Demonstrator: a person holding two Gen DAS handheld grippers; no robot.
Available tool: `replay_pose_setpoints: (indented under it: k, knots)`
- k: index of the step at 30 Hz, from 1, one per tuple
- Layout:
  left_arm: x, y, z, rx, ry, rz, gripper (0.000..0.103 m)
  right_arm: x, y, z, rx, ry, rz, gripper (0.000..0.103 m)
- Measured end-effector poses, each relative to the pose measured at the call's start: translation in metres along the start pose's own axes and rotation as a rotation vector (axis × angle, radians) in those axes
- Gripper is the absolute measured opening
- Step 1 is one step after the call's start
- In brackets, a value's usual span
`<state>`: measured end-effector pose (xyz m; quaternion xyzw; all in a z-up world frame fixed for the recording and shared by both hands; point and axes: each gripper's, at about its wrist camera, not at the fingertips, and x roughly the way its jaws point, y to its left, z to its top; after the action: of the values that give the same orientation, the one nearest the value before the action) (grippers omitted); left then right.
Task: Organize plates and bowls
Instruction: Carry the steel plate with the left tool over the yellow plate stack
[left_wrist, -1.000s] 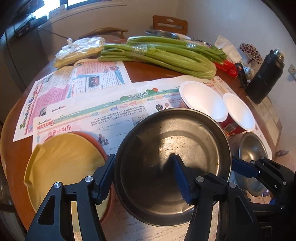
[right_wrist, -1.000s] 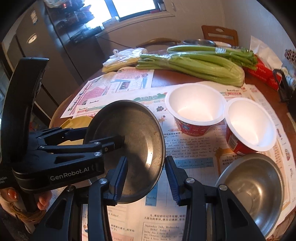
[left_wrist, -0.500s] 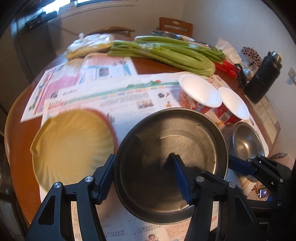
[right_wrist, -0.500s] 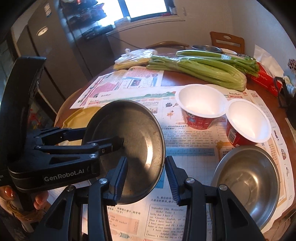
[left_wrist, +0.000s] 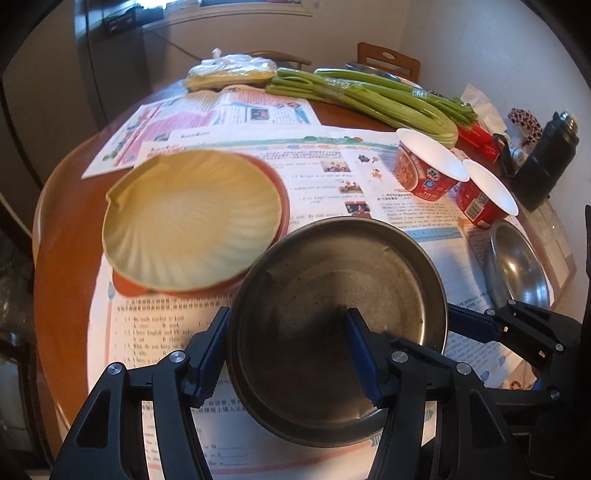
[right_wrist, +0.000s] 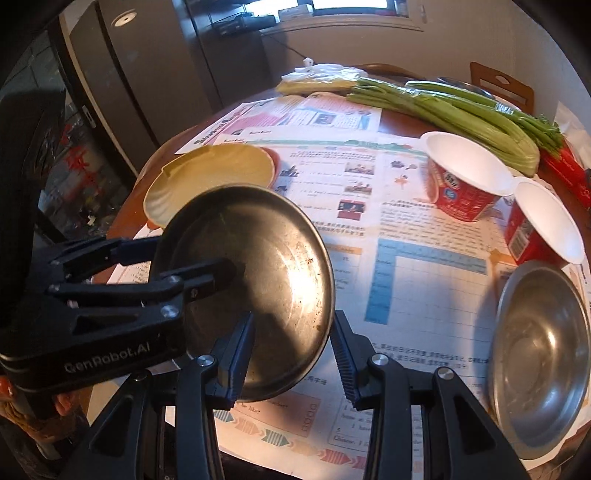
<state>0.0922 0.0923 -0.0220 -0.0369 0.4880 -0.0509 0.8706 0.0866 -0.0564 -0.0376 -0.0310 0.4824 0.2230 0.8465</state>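
At the left of the round wooden table (left_wrist: 66, 258) we see a yellow shell-shaped plate (left_wrist: 192, 218) resting on a reddish plate (left_wrist: 284, 195), both lying on spread newspaper sheets (left_wrist: 332, 173).

Just right of them, a steel plate (left_wrist: 332, 295) is held between both tools. Our left gripper (left_wrist: 286, 354) grips its near rim, one blue pad outside the rim and the other inside the dish, jaws about half open around the metal edge. In the right wrist view our right gripper (right_wrist: 293, 354) takes the same steel plate (right_wrist: 266, 266) by its right edge, jaws set narrow with one pad over the dish face and the other beyond the rim; whether both pads press the metal we cannot tell. The plate looks lifted and tilted, its far edge overlapping the yellow plate from the right-hand camera.

Further right stand two red paper bowls with white insides (right_wrist: 465, 177) (right_wrist: 546, 221), touching each other. Near them, at the table's right edge, sits an empty steel bowl (right_wrist: 539, 354).

Along the far side lie a bundle of green celery stalks (left_wrist: 376, 99) and a plastic-wrapped yellow packet (left_wrist: 229, 72). A dark flask (left_wrist: 546, 155) stands at the far right, and a wooden chair (left_wrist: 388, 62) waits behind the table.
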Motion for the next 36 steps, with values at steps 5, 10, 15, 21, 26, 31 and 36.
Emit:
replay_pose_setpoints:
  k: [5, 10, 15, 21, 26, 31, 36]
  knots:
    - [0.000, 0.006, -0.009, -0.038, -0.028, -0.032, 0.062, 0.004, -0.001, -0.002, 0.001, 0.012, 0.015, 0.042]
    - [0.005, 0.012, -0.014, -0.056, -0.019, -0.045, 0.062, 0.010, 0.001, -0.005, -0.014, 0.019, 0.016, 0.042]
    - [0.010, 0.018, -0.019, -0.076, -0.020, -0.070, 0.062, 0.018, 0.002, -0.006, -0.016, 0.030, 0.010, 0.042]
    - [0.004, 0.026, -0.023, -0.094, -0.053, -0.079, 0.062, 0.010, 0.003, -0.009, -0.030, -0.001, -0.012, 0.042]
    - [0.001, 0.035, -0.029, -0.117, -0.065, -0.060, 0.062, 0.005, -0.004, -0.015, -0.013, -0.004, -0.004, 0.042]
    - [0.004, 0.039, -0.037, -0.169, -0.068, -0.073, 0.062, 0.003, -0.008, -0.021, -0.005, -0.009, -0.015, 0.042]
    - [0.004, 0.034, -0.040, -0.167, -0.083, -0.040, 0.062, 0.009, -0.006, -0.025, -0.018, -0.007, -0.014, 0.042]
